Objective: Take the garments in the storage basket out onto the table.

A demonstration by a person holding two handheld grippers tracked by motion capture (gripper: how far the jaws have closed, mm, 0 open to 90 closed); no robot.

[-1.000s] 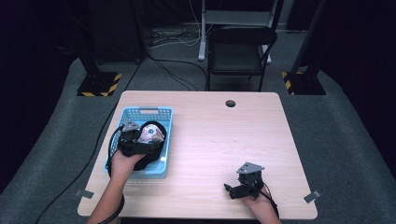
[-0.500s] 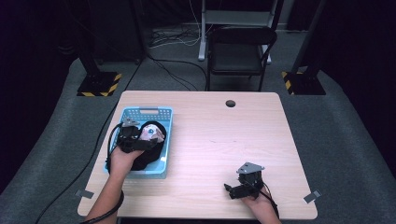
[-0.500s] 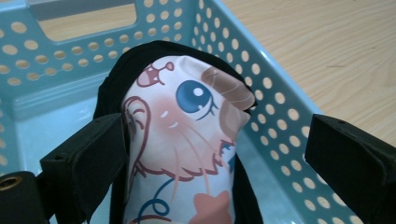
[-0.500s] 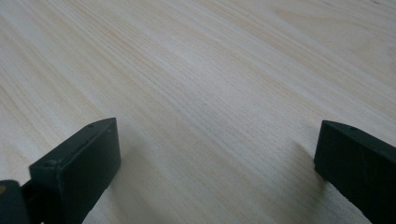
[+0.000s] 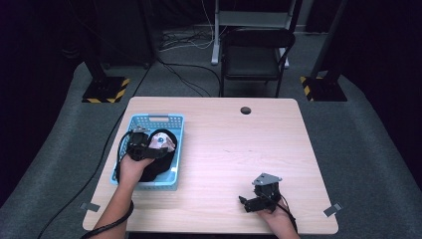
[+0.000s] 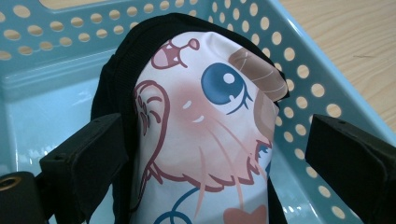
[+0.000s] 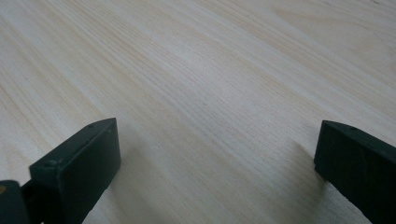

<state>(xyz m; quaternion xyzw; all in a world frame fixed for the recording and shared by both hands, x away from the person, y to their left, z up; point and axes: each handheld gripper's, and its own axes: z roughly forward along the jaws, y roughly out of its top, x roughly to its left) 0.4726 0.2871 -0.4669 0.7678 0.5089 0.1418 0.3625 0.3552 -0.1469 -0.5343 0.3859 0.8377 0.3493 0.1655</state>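
Observation:
A soft pouch [image 6: 205, 121] printed with a cartoon animal face and edged in black lies in a light blue perforated basket [image 5: 149, 119] at the table's left. In the high view the pouch [image 5: 162, 141] shows pale against black cloth. My left gripper [image 6: 215, 154] is open inside the basket, one jaw on each side of the pouch. The left jaw is near the black edge and the right jaw stands apart from it. From above, the left gripper [image 5: 149, 149] sits over the basket's middle. My right gripper [image 5: 249, 203] rests open on the table near the front right; between its jaws [image 7: 215, 154] is bare wood.
The wooden table [image 5: 229, 149] has a round cable hole [image 5: 245, 110] at its far middle. A black chair [image 5: 254, 55] stands behind the table. The left gripper's cable [image 5: 119, 149] loops over the basket's left side.
The left hand has shifted slightly farther into the basket over the pouch. The right gripper has not moved.

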